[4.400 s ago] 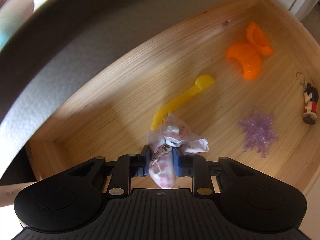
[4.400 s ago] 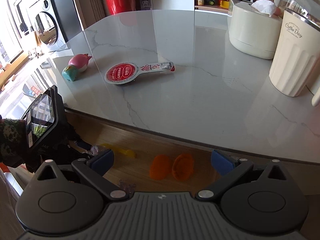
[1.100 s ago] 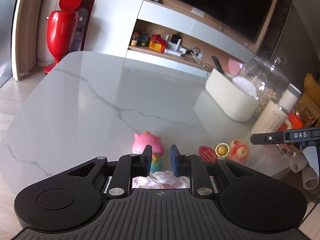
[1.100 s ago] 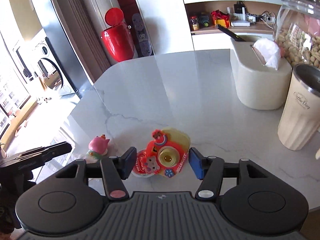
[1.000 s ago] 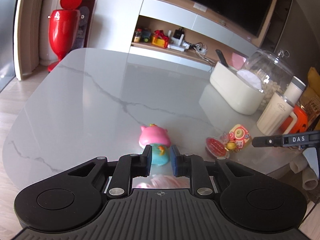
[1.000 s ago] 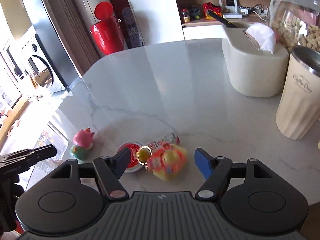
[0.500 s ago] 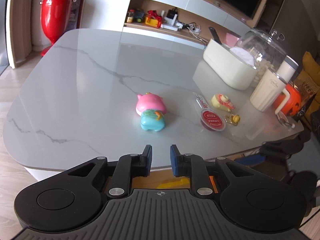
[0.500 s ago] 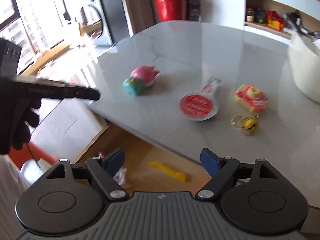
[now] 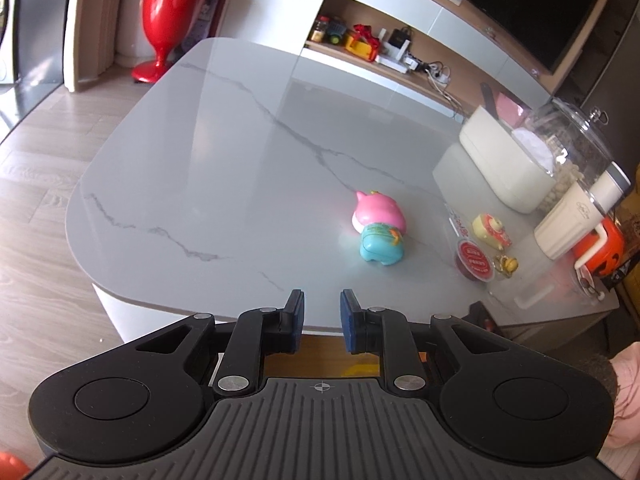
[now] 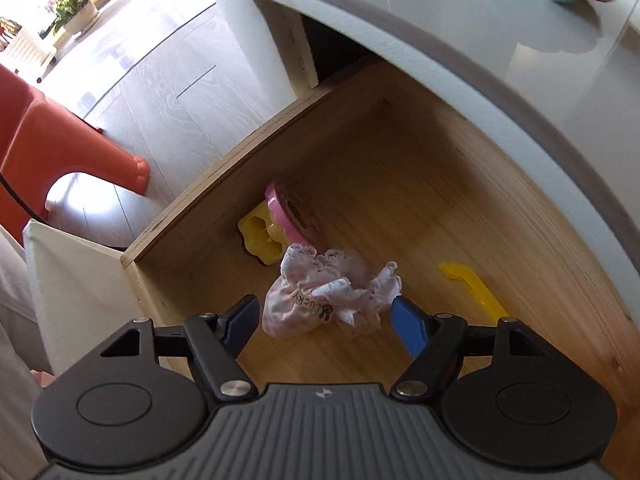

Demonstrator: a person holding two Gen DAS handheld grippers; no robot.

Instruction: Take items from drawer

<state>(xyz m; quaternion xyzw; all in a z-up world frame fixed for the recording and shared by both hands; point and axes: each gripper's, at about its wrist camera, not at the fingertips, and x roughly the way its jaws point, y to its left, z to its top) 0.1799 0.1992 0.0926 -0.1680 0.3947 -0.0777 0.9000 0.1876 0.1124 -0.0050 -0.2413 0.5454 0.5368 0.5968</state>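
The wooden drawer (image 10: 400,160) stands pulled out under the marble table edge (image 10: 520,80). On its floor lie a pink-and-white lace pouch (image 10: 324,300), a yellow scoop (image 10: 474,292) and a pink-and-yellow toy (image 10: 276,220). My right gripper (image 10: 325,308) is open, low over the pouch, one finger on each side of it without touching. My left gripper (image 9: 322,312) hovers above the table's near edge, fingers almost together and empty. A strip of drawer wood (image 9: 320,352) shows below it.
On the table (image 9: 240,160) lie a pink-and-teal toy (image 9: 380,232), a red-lidded cup (image 9: 474,264), a yellow-and-red toy (image 9: 490,232) and a small keychain (image 9: 506,264). A white box (image 9: 504,164), glass jar (image 9: 572,148) and cream cup (image 9: 576,220) stand right. An orange stool (image 10: 60,148) is beside the drawer.
My right gripper has dropped from above the table down into the drawer, over the pouch. My left gripper has pulled back and swung a little left, its narrow gap unchanged.
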